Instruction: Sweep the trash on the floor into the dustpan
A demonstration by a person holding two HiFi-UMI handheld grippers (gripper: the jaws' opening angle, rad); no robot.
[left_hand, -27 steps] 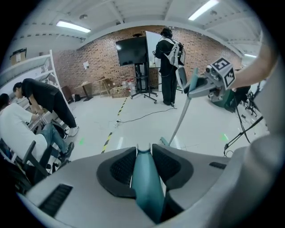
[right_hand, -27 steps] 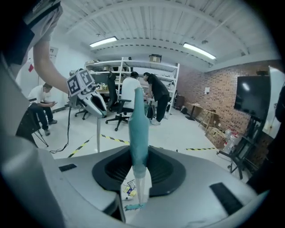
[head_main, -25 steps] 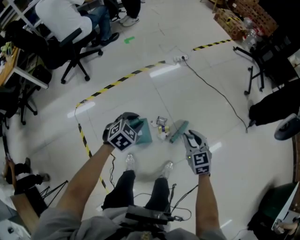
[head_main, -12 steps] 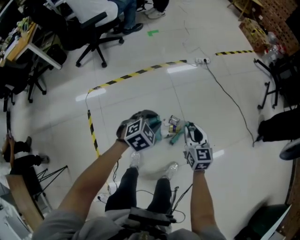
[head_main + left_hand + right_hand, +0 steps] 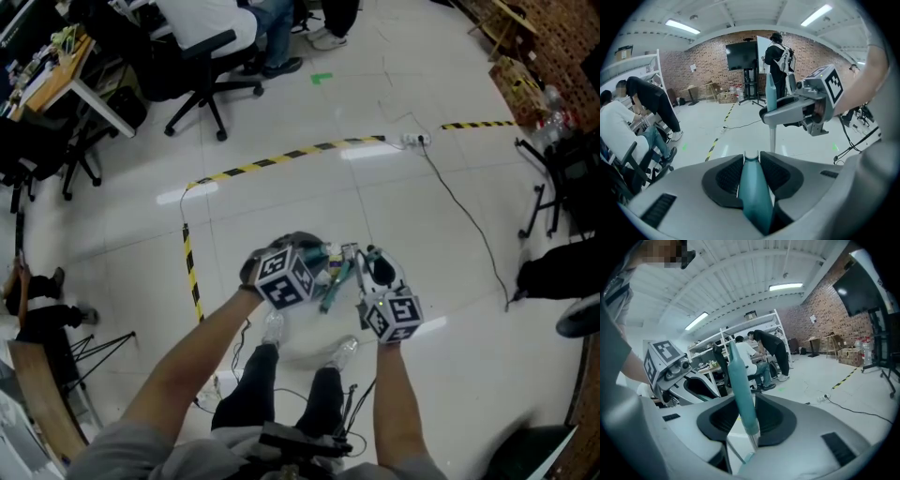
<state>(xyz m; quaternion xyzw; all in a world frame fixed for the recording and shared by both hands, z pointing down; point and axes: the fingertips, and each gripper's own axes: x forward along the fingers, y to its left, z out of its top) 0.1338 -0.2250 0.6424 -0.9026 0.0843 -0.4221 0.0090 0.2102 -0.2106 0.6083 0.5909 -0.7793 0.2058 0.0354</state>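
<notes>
My left gripper (image 5: 298, 253) is shut on the teal dustpan handle (image 5: 753, 187), which runs straight between its jaws. In the head view the dustpan (image 5: 317, 259) is mostly hidden under that gripper. My right gripper (image 5: 373, 266) is shut on the teal brush (image 5: 333, 283), whose handle (image 5: 739, 380) rises slanted from its jaws, with thin bristles showing just below the grip. The brush lies across the gap between the two grippers. Small bits of trash (image 5: 348, 253) lie on the white floor just beyond them. The left gripper view shows the right gripper (image 5: 780, 107) close ahead.
Yellow-black floor tape (image 5: 272, 159) runs across and down the left. A power strip (image 5: 415, 141) and black cable (image 5: 464, 220) lie to the right. Office chairs (image 5: 211, 89) with seated people stand at the back left. The person's shoes (image 5: 342, 349) are just below the grippers.
My right gripper has swung left towards the left gripper, bringing the brush across near the dustpan. The left gripper has barely shifted.
</notes>
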